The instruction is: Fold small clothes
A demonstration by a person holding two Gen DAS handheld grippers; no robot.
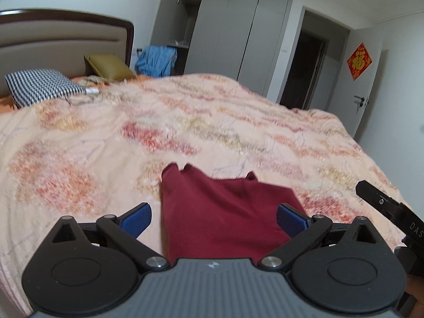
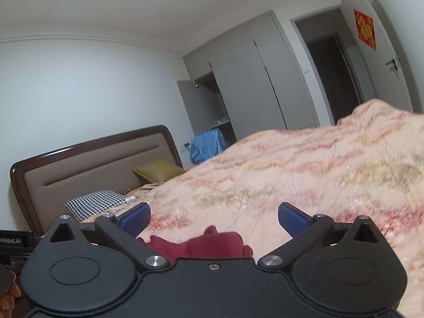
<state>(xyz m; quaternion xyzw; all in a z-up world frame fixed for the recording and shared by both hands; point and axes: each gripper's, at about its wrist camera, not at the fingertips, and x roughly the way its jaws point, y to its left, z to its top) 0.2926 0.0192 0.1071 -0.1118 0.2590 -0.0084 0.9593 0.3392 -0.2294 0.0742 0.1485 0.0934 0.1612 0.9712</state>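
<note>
A dark red garment [image 1: 225, 212] lies folded on the peach patterned bedspread [image 1: 185, 122], right below my left gripper [image 1: 214, 218]. That gripper stands wide open above the cloth, its blue pads [image 1: 136, 218] clear of it. In the right wrist view only the bunched far edge of the red garment [image 2: 209, 245] shows, just over the gripper body. My right gripper [image 2: 214, 218] is wide open too, with nothing between its blue pads [image 2: 292, 218]. The right gripper's black finger [image 1: 381, 202] juts in at the right edge of the left wrist view.
At the head of the bed lie a houndstooth pillow [image 1: 39, 87] and an olive pillow [image 1: 108, 66] by the brown headboard [image 2: 92, 159]. A blue cloth [image 1: 156, 61] hangs near the grey wardrobe [image 1: 233, 26]. A dark doorway [image 1: 304, 66] lies beyond the bed.
</note>
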